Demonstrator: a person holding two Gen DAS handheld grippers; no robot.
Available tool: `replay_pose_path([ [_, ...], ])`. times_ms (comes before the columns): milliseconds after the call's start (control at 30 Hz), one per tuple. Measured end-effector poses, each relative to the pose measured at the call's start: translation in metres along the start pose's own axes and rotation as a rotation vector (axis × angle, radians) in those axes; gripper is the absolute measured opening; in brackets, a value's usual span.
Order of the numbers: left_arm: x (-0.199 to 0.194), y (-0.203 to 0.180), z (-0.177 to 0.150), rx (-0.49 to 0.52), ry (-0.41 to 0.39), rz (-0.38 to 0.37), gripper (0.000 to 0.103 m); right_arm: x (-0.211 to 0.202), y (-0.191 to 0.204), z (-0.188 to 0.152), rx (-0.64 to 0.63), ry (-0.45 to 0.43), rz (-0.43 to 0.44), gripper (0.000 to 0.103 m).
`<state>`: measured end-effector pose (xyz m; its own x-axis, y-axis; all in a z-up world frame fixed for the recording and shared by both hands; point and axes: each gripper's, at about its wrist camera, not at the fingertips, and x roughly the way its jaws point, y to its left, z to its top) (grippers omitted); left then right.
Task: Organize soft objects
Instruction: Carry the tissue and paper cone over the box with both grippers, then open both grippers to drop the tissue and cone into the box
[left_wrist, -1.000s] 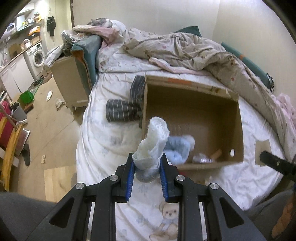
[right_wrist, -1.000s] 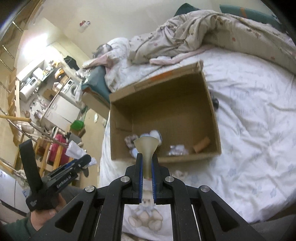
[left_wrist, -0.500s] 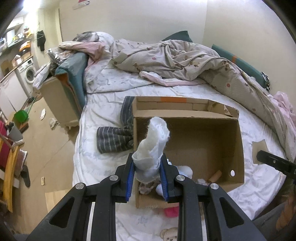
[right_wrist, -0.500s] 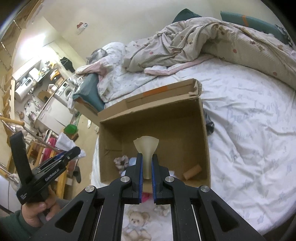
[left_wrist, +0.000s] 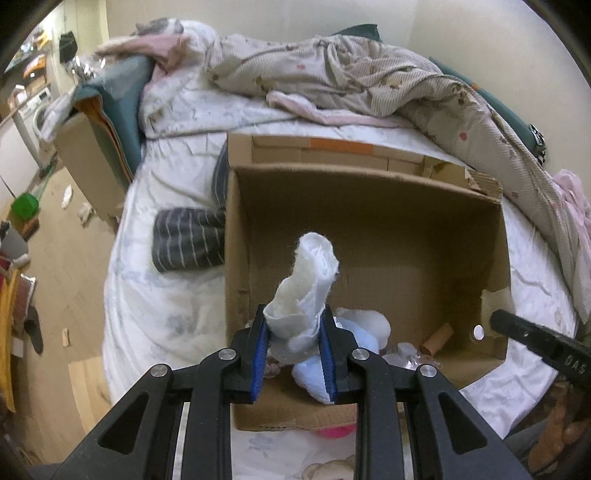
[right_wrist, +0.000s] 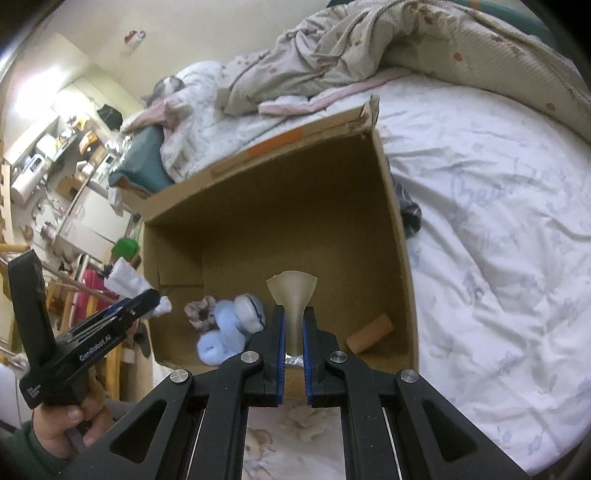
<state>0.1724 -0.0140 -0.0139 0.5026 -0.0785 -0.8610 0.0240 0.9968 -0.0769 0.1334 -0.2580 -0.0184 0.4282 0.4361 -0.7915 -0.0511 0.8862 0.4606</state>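
An open cardboard box (left_wrist: 369, 206) lies on the bed; it also shows in the right wrist view (right_wrist: 280, 206). My left gripper (left_wrist: 293, 341) is shut on a white rolled cloth (left_wrist: 310, 280), held over the box's near left part. My right gripper (right_wrist: 293, 332) is shut on a beige flared soft piece (right_wrist: 292, 295), over the box's near edge. Inside the box lie a light blue and white plush toy (right_wrist: 229, 325), a patterned scrunchie (right_wrist: 199, 312) and a tan cylinder (right_wrist: 371, 332).
A striped grey cloth (left_wrist: 188, 240) lies on the white sheet (left_wrist: 166, 310) left of the box. A rumpled beige quilt (left_wrist: 369, 81) covers the far side of the bed. Another cardboard box (left_wrist: 88, 162) stands at the bedside. Something pink (left_wrist: 334, 430) peeks from under the box's near edge.
Both grippers have come closer over the box with their loads held. The box now fills more of both views.
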Motion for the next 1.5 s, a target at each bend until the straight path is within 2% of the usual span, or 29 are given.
replay_pose_path([
  [200,0.011,-0.002,-0.005,-0.001,0.035,-0.021,0.023,0.028,-0.007,-0.002,0.033,0.084,-0.029,0.009],
  [333,0.014,0.002,-0.007,-0.027,0.053,-0.036,0.023,0.033,-0.005,-0.002,0.032,0.095,-0.022,0.010],
  [633,0.018,-0.002,-0.008,0.001,0.076,-0.029,0.023,0.046,-0.005,-0.003,0.025,0.127,-0.052,0.010],
  [700,0.017,-0.006,-0.009,0.015,0.075,-0.042,0.023,0.048,-0.004,-0.002,0.026,0.131,-0.056,0.010],
  [800,0.013,-0.012,-0.009,0.059,0.050,-0.021,0.023,0.049,-0.002,-0.003,0.023,0.134,-0.059,0.010],
  [1400,0.008,-0.014,-0.005,0.042,0.024,-0.038,0.024,0.052,0.001,-0.006,-0.003,0.144,-0.046,0.015],
  [1433,0.007,-0.014,-0.004,0.044,0.023,-0.037,0.025,0.051,0.001,-0.006,0.000,0.142,-0.042,0.016],
  [1500,0.005,-0.015,-0.005,0.052,0.021,-0.034,0.037,0.049,0.000,-0.006,0.006,0.129,-0.036,0.017],
])
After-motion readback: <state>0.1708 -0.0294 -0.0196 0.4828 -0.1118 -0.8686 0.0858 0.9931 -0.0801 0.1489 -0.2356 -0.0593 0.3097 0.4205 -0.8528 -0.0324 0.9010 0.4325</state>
